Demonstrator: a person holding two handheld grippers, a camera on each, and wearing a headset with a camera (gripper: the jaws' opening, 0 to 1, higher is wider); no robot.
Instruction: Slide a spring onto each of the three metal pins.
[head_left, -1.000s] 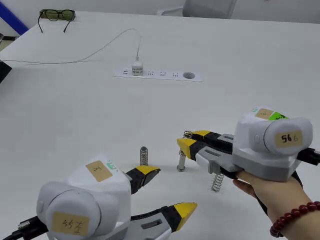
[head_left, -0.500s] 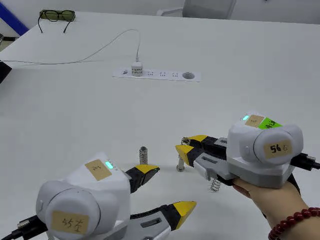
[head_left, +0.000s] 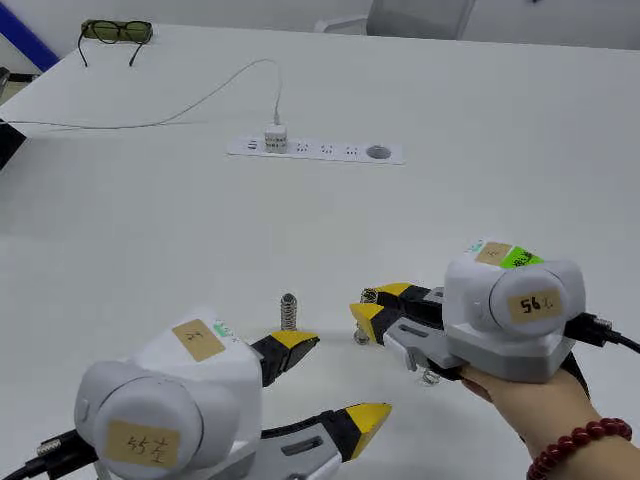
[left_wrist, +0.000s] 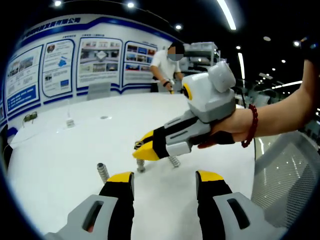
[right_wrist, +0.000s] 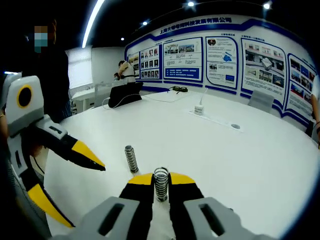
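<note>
Head view: the right gripper (head_left: 368, 306) carries a spring (head_left: 368, 296) close over the bare pin (head_left: 360, 336). The far sprung pin (head_left: 288, 312) stands to that pin's left, and the near sprung pin (head_left: 430, 377) shows partly under the gripper's body. For a clean fit, the coil's bore should probably sit square over the pin's top and descend along its axis, with the grip easing only once the coil has caught. The left gripper (head_left: 335, 385) hovers over the white table (head_left: 150, 240), jaws spread and empty.

Left gripper view: this gripper's own jaws stand wide apart and touch nothing. The right gripper's yellow tips hang above the bare pin, between the two sprung pins.

Right gripper view: the jaws are pressed onto the upright spring, pinching it on both sides. They hide the pin beneath, so alignment cannot be judged here.
</note>
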